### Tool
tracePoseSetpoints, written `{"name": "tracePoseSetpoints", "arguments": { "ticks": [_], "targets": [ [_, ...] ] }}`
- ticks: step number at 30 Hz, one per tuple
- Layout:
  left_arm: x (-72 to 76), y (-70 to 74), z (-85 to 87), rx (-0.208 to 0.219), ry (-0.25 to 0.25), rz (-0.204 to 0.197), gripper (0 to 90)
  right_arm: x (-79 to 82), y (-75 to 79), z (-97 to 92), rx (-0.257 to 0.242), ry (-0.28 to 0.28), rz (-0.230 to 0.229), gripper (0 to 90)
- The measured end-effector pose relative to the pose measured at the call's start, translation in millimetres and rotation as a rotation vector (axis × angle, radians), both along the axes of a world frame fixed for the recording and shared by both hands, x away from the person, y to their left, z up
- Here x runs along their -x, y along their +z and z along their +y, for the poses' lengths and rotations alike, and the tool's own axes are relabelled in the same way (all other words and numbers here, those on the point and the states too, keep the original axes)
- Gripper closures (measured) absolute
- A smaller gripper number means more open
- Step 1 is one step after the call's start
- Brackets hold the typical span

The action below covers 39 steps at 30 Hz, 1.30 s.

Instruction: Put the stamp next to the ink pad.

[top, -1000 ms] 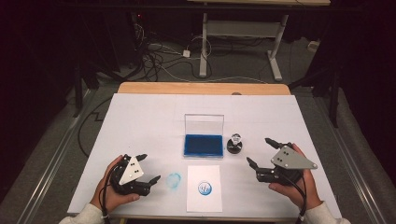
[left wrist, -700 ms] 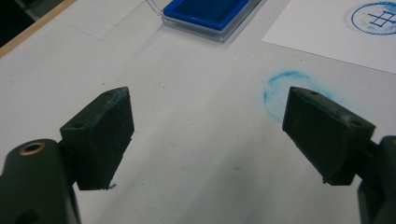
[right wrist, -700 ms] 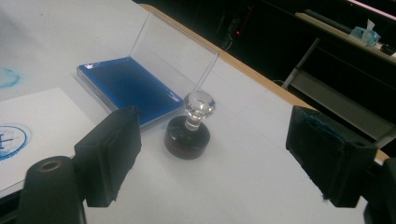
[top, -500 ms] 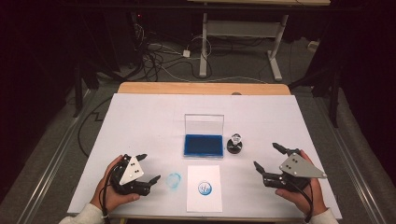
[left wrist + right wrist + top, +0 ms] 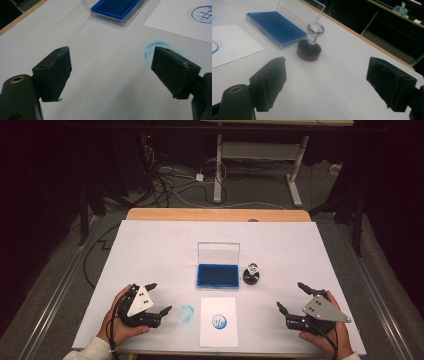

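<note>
White table (image 5: 150,245), dark room behind. Right gripper (image 5: 296,299) jaws wide, empty, resting low. Stamp (image 5: 251,275) ahead of it, upright, beside ink pad (image 5: 218,275). Likely light, rigid; glassy knob slippery, so grip dark base or neck. Left gripper (image 5: 159,297) wide too, blue smudge (image 5: 186,313) just ahead, stamped paper (image 5: 218,321) beyond.

On the table (image 5: 150,245), the ink pad (image 5: 218,275) lies at centre, the stamp (image 5: 251,274) just beside it at three o'clock, the paper sheet (image 5: 218,321) at its six o'clock, and the smudge (image 5: 186,314) at the sheet's nine o'clock.
</note>
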<state>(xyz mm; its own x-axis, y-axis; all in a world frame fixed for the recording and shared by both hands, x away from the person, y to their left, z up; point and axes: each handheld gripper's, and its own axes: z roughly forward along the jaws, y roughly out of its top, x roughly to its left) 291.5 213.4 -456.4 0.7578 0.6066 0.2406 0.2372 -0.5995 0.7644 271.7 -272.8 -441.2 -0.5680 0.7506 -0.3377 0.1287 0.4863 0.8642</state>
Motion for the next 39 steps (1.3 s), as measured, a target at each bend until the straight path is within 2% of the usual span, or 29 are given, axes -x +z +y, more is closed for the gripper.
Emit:
{"name": "tracePoseSetpoints", "arguments": {
  "ticks": [5,7,14,20,35,39],
  "targets": [
    [-1.1,1.5,0.6,0.015,0.002,-0.004,16.0,4.0,-10.5,1.1,0.014,0.013,0.019,16.0],
    [-0.5,0.8,-0.2,0.009,0.0,-0.004,16.0,4.0,-11.9,1.9,0.008,0.021,0.025,16.0],
    [1.6,1.9,-0.6,-0.002,-0.008,-0.011,16.0,6.5,-10.3,7.0,-0.004,0.043,0.019,16.0],
    [2.2,1.4,-1.7,-0.006,-0.012,-0.01,16.0,9.0,-7.7,8.5,-0.015,0.042,0.007,16.0],
    [4.0,0.5,-0.5,-0.013,-0.003,-0.005,16.0,4.8,-8.5,11.8,-0.013,0.051,0.008,16.0],
    [4.3,0.7,-0.9,-0.017,-0.004,-0.007,16.0,6.0,-7.3,12.1,-0.008,0.049,-0.004,16.0]
  ]
}}
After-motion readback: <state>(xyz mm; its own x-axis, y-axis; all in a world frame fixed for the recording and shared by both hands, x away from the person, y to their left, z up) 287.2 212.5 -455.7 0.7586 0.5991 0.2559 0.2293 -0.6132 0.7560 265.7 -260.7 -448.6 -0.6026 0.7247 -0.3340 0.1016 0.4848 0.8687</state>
